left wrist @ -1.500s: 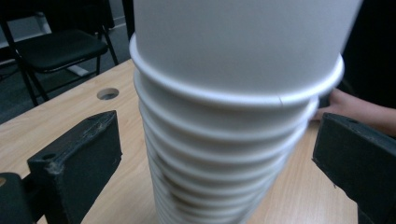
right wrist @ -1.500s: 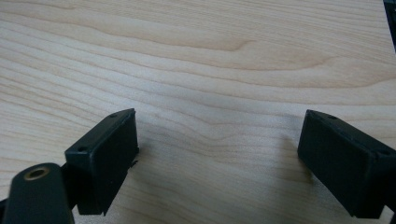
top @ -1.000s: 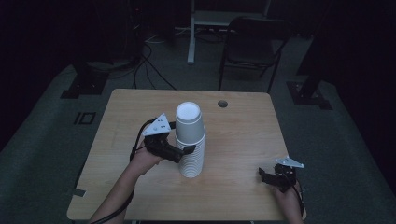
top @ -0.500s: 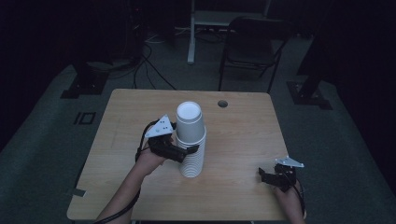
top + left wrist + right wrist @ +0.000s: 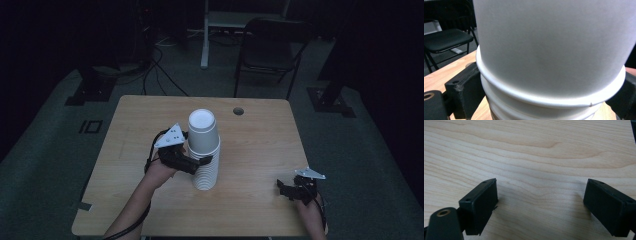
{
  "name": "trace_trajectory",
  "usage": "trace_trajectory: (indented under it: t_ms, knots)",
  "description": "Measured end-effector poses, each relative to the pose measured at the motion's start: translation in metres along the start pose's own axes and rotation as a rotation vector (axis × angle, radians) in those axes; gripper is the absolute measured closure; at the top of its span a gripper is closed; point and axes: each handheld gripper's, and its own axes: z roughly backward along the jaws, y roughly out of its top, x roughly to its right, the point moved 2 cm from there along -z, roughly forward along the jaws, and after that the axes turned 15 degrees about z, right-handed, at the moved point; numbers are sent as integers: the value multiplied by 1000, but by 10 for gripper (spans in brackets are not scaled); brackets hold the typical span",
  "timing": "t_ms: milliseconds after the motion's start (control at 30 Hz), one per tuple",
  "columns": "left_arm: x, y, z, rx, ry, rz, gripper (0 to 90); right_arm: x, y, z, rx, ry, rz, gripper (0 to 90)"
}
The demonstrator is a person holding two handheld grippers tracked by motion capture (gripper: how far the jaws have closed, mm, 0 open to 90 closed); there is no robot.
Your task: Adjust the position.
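In the high view the left forearm enters at the bottom edge left of centre and slants up and to the right, ending in the left hand near the middle of the frame. That hand holds the left gripper, whose grey three-cornered plate tilts toward the upper left. Its jaws point right; in the left gripper view one stands at the lower left and one at the lower right, well spread, though whether they press on anything is hard to tell. The right hand sits in the lower right corner, holding the right gripper low, its jaws aimed left and standing wide apart.
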Motion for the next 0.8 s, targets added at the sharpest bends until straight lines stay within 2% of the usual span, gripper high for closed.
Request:
trace_trajectory:
  t_ms: [200, 267, 300, 500, 533, 633, 733, 800]
  knots:
    - [0, 1, 0, -8, 4, 0, 50, 1, 2, 0, -12, 6, 3, 131]
    - [0, 1, 0, -7, 4, 1, 50, 3, 3, 0, -14, 13, -12, 134]
    - [1, 1, 0, -10, 5, 1, 50, 4, 4, 0, -11, 30, -41, 137]
    - [1, 1, 0, -10, 6, 2, 50, 3, 12, 1, -9, 69, -9, 130]
    - [0, 1, 0, -9, 5, 2, 50, 2, 14, 2, -9, 56, -1, 129]
    - [0, 1, 0, -9, 5, 2, 51, 2, 16, 4, -4, 60, 8, 126]
    - [1, 1, 0, -11, 6, 3, 50, 1, 29, 15, 41, 124, 14, 111]
    - [1, 1, 0, -14, 7, 2, 50, 0, 36, 21, 59, 120, 22, 110]
